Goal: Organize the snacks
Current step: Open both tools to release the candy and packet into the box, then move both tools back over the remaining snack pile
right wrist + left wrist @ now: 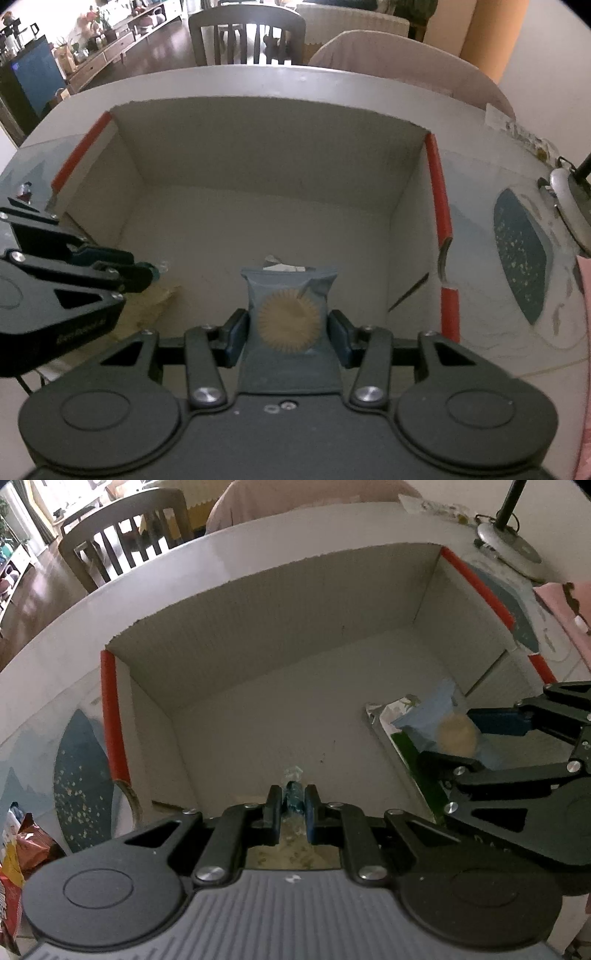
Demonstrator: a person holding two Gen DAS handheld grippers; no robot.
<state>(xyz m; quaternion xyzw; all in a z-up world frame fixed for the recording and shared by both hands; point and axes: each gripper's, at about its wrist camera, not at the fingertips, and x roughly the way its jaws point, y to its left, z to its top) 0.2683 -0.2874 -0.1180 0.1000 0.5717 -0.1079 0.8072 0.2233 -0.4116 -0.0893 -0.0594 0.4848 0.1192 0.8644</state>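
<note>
An open cardboard box (258, 635) with red-taped side rims stands on the table; it also shows in the right wrist view (258, 147). My left gripper (293, 805) is shut on a small clear-and-teal wrapped snack (293, 797) over the box's near side. My right gripper (286, 325) is shut on a blue cookie packet (288, 314) with a round biscuit picture, held inside the box. In the left wrist view the right gripper (454, 734) holds that packet (439, 720) above a green-and-silver snack bag (413, 749) on the box floor.
Red and brown snack bags (14, 849) lie at the table's left edge. A lamp base (509, 546) stands at the back right. Chairs (247, 33) stand behind the table. A patterned mat (521, 251) lies under the box.
</note>
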